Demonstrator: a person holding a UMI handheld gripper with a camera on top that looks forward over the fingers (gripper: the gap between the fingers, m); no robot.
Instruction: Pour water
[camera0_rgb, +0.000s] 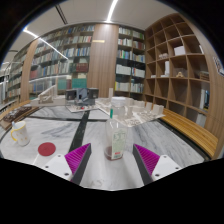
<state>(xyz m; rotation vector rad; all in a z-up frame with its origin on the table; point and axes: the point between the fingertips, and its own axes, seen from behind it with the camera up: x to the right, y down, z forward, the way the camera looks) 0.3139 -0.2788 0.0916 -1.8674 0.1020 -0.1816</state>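
hand-held gripper (113, 158) spread wide, holding nothing. clear plastic bottle (115, 135) stands upright on the pale surface (185, 150) just ahead, roughly centred between the fingers but with gaps at both sides. red lid (47, 149) lies off to the left, a white cup (19, 133) further left (likely the pour target, cannot confirm). for a good grasp: advance straight so the pads meet the bottle body mid-height, squeeze gently since thin plastic may buckle, lift before tilting. shelves (180, 65) well beyond.

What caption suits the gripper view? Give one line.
Open gripper approaching a clear bottle between its fingers on a library table.
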